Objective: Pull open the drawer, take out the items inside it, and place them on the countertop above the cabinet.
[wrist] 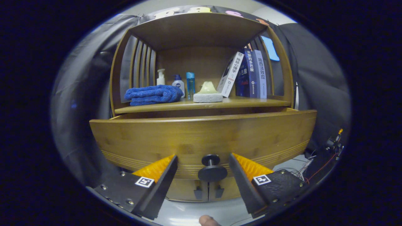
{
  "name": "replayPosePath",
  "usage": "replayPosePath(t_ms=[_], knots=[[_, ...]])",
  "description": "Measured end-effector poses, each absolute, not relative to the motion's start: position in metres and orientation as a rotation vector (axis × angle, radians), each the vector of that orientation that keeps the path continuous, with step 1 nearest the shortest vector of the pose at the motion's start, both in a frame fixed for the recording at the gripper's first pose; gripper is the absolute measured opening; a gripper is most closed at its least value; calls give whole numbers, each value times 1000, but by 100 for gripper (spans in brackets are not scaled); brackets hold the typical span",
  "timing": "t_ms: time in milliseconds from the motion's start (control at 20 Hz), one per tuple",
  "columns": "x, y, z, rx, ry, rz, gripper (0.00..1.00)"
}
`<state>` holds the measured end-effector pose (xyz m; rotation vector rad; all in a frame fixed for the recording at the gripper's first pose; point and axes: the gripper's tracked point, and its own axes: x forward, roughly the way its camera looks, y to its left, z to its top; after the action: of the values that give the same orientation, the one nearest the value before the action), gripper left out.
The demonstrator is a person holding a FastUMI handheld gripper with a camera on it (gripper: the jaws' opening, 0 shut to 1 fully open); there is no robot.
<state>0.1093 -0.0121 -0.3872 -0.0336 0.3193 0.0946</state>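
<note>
A bamboo cabinet's drawer (201, 131) stands pulled partly out; its wide front fills the middle of the view and its inside is hidden from here. A dark round knob (211, 169) juts from the drawer front. My gripper (203, 157) is open, with one finger on each side of the knob and a gap to both. The countertop (248, 101) above the drawer is a wooden shelf under a wooden roof.
On the countertop lie a folded blue towel (153, 94), three small bottles (178, 84), a grey sponge with a pale green piece on it (208, 93) and several leaning books (248, 75). Cables and a stand (329, 147) sit right of the cabinet. A fingertip (208, 221) shows below the fingers.
</note>
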Motion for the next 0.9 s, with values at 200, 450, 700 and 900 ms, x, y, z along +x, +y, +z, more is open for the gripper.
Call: replayPosePath(t_ms=[200,450,700,900], knots=[[124,-10,-389,-34,338,93,99],[148,-5,-392,-33,363,92,99],[166,-2,-394,-32,381,91,99],[175,0,-395,-24,397,90,99]])
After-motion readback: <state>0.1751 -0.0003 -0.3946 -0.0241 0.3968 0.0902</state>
